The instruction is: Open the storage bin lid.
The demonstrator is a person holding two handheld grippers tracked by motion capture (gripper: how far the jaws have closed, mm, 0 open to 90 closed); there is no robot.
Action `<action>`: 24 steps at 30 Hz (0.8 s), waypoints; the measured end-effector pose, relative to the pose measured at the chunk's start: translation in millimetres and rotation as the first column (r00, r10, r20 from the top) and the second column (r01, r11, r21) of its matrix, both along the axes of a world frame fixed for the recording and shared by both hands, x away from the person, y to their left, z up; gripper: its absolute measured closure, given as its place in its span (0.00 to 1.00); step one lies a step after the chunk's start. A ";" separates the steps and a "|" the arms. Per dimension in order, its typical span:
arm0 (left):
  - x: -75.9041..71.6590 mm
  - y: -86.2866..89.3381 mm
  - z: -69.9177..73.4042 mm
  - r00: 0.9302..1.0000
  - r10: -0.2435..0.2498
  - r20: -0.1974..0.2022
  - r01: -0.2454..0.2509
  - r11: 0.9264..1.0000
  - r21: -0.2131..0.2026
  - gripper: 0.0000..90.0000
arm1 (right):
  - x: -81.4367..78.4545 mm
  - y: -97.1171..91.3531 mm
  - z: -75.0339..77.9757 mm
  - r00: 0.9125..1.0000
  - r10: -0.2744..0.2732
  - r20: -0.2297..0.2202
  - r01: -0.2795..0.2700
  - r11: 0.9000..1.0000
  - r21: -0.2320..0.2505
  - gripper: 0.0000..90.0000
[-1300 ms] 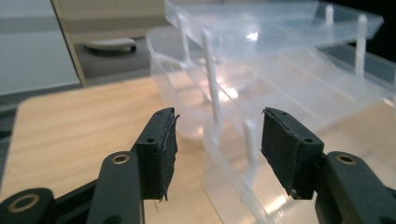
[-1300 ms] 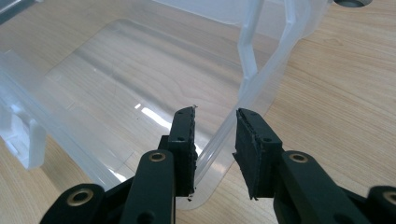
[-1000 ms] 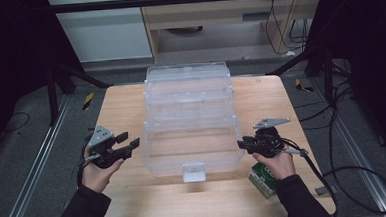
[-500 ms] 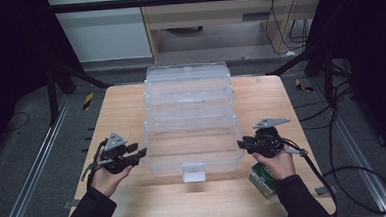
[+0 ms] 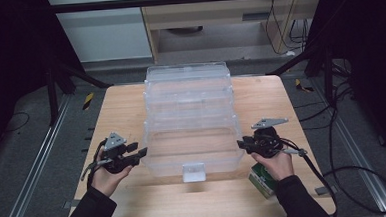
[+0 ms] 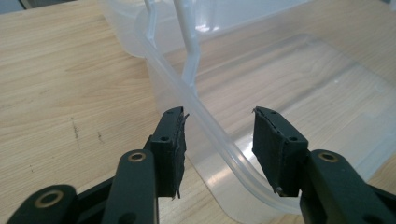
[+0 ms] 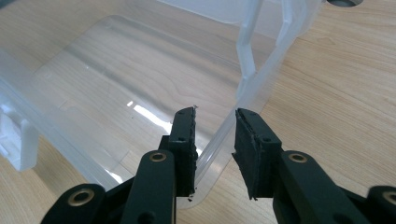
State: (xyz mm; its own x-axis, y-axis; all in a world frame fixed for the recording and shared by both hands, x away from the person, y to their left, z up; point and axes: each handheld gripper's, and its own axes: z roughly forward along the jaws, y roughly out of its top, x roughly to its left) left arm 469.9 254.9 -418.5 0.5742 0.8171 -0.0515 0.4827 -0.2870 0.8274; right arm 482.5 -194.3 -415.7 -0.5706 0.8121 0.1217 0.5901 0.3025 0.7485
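On the wooden table (image 5: 121, 112) the clear plastic bin (image 5: 190, 138) stands at centre, my right gripper (image 7: 215, 126) at its 3 o'clock rim and my left gripper (image 6: 217, 135) at 9, both spread astride the rim, the left having just widened a little, so next I should squeeze both and lift.

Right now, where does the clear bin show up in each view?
High view: bin at table centre, nearest of a stepped stack, between both claws.
Left gripper view: its rim curves between the jaws, pads off it.
Right gripper view: its rim runs up between the jaws.
Shared landmark: the white latch, also at left edge.
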 end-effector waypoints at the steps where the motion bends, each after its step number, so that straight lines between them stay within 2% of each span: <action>1: -0.8 1.2 2.7 1.000 0.001 0.009 -0.001 1.000 -0.007 0.58 | 0.4 -0.2 0.0 1.000 0.003 0.001 -0.003 1.000 0.001 0.72; 3: -2.4 4.1 7.9 1.000 0.001 0.027 0.000 1.000 -0.020 0.56 | 0.7 -0.5 0.2 1.000 0.015 -0.010 -0.015 1.000 0.010 0.67; 8: -2.8 17.2 16.7 0.997 0.040 0.063 -0.037 0.998 -0.046 0.52 | -1.1 -5.4 6.6 1.000 0.015 0.008 -0.015 0.999 0.030 0.62; 13: 2.7 37.2 14.5 0.992 0.100 0.075 -0.096 0.994 -0.054 0.47 | -4.7 -12.7 17.5 1.000 0.007 0.029 -0.008 1.000 0.010 0.54; 17: 9.5 53.8 7.3 0.988 0.143 0.057 -0.140 0.989 -0.057 0.42 | -9.2 -18.8 27.4 1.000 -0.005 0.031 0.006 1.000 -0.019 0.43; 20: 13.1 63.1 2.2 0.984 0.173 0.036 -0.171 0.984 -0.050 0.41 | -11.3 -27.4 33.9 0.999 -0.022 0.034 0.022 1.000 -0.017 0.37; 22: 14.8 67.2 0.2 0.983 0.180 0.019 -0.178 0.981 -0.071 0.40 | -13.0 -32.5 37.9 0.999 -0.041 0.029 0.042 0.999 -0.020 0.33; 24: 15.4 69.4 -0.5 0.981 0.191 0.021 -0.189 0.980 -0.062 0.39 | -14.6 -36.5 40.8 0.998 -0.049 0.024 0.050 0.998 -0.036 0.31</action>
